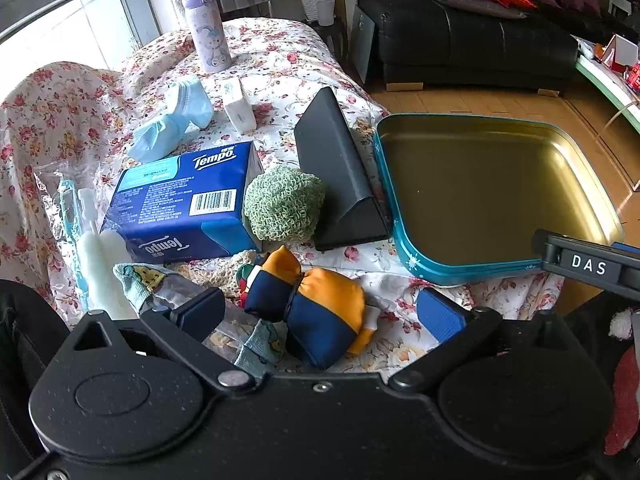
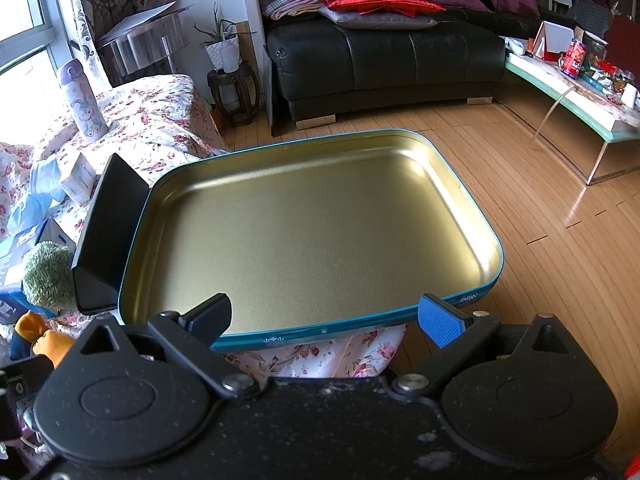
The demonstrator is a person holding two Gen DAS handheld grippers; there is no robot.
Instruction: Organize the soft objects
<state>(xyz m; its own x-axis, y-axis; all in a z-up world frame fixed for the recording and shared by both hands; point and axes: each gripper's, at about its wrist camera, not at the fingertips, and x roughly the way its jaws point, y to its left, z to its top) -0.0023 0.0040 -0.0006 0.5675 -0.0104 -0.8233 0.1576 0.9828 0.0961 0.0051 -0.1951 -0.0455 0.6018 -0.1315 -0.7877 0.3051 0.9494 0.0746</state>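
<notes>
On the far left of my left wrist view, a clear plastic packet (image 1: 66,204) with a toothbrush lies on the floral cloth (image 1: 280,76), and pale blue socks (image 1: 176,124) sit behind it near a lilac bottle (image 1: 208,28). Next comes the blue Tempo tissue pack (image 1: 180,204), with a green knitted ball (image 1: 284,204) touching its right end. A dark triangular case (image 1: 340,172) stands just beside the ball, leaning against the teal tin (image 1: 404,236), whose gold inside holds nothing. Nearer me, an orange and navy cloth bundle (image 1: 316,304) lies between the spread fingers of my left gripper (image 1: 320,312); the jaws stand wide and touch nothing. A tip of the other tool, marked DAS, pokes in at the right edge.

Through my right wrist view, the ball (image 2: 46,274) and case (image 2: 108,236) sit left of the tin (image 2: 360,328). My right gripper (image 2: 324,316) hangs released over the tin's near rim, fingers well apart, gripping nothing.
</notes>
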